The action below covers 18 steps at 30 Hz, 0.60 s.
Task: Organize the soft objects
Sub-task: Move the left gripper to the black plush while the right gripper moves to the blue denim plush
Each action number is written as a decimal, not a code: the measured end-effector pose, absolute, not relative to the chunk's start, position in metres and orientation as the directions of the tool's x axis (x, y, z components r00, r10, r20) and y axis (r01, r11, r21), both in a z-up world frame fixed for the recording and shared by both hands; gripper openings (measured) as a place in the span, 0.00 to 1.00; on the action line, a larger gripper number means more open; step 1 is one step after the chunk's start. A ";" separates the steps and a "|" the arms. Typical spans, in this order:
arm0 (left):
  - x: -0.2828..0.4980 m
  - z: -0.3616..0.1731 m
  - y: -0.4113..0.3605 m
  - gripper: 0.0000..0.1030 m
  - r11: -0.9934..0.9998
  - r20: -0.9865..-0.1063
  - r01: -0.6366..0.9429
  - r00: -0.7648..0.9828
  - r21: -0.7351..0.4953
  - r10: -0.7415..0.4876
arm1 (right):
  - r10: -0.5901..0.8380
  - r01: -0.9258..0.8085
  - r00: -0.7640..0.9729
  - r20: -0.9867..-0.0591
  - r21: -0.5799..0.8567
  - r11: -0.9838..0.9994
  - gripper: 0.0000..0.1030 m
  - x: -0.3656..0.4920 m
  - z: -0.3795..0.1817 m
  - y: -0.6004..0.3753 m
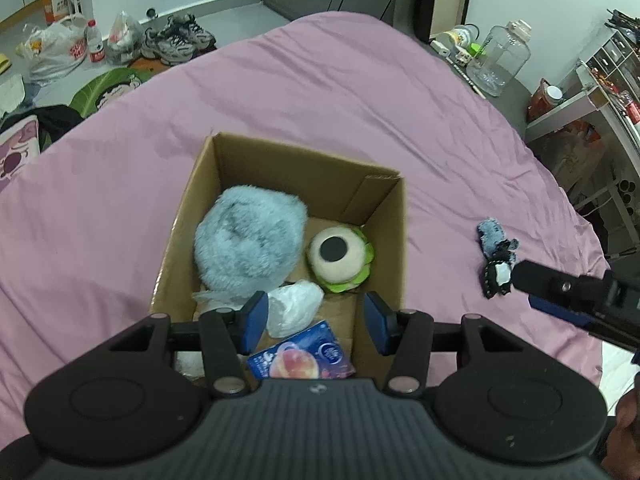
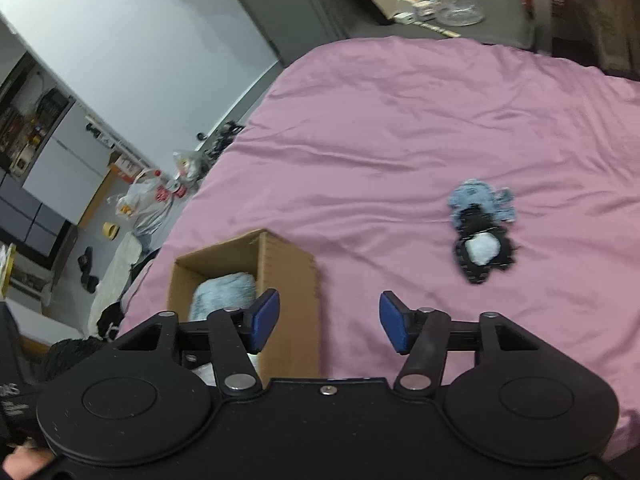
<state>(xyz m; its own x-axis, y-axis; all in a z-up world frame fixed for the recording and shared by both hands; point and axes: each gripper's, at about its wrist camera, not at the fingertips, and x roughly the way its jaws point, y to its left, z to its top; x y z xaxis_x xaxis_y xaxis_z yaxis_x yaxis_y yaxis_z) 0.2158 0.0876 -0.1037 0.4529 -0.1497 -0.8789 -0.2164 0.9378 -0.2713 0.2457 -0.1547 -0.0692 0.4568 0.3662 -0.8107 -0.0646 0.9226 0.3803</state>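
Note:
An open cardboard box (image 1: 384, 204) stands on the pink bed. Inside lie a fluffy blue plush (image 1: 248, 240), a round cream and green plush (image 1: 340, 258), a white plastic bag (image 1: 294, 308) and a blue tissue pack (image 1: 300, 358). My left gripper (image 1: 316, 320) is open and empty above the box's near side. A small blue and black plush toy (image 2: 480, 232) lies on the sheet right of the box (image 2: 288, 280); it also shows in the left wrist view (image 1: 496, 260). My right gripper (image 2: 328, 320) is open and empty, short of the toy.
The pink bed sheet (image 1: 320, 100) spreads around the box. Shoes (image 1: 176, 40), bags and a bottle lie on the floor beyond the far left bed edge. A clear jug (image 1: 500, 60) and shelves (image 1: 608, 80) stand at the far right.

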 end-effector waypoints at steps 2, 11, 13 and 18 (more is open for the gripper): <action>0.216 -0.098 0.081 0.53 0.942 -0.873 -0.209 0.468 -0.262 -0.139 | 0.338 -0.056 0.473 -0.814 0.355 0.933 0.61 0.244 -0.069 -0.162; 0.220 -0.081 0.050 0.72 0.957 -0.857 -0.172 0.502 -0.234 -0.120 | 0.338 -0.012 0.504 -0.795 0.384 0.923 0.71 0.243 -0.072 -0.201; 0.221 -0.080 0.042 0.73 0.961 -0.859 -0.161 0.498 -0.227 -0.119 | 0.336 -0.003 0.507 -0.794 0.388 0.922 0.74 0.242 -0.074 -0.209; 0.221 -0.076 0.026 0.74 0.968 -0.859 -0.130 0.498 -0.213 -0.122 | 0.340 0.025 0.509 -0.791 0.408 0.913 0.79 0.242 -0.078 -0.227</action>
<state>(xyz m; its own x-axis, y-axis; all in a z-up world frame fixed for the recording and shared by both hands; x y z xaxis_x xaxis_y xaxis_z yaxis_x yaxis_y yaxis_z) 0.2211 0.0260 -0.0758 0.4978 -0.1217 -0.8587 -0.1299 0.9685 -0.2126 0.2417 -0.2270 -0.0785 0.5091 0.3398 -0.7908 0.0249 0.9126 0.4082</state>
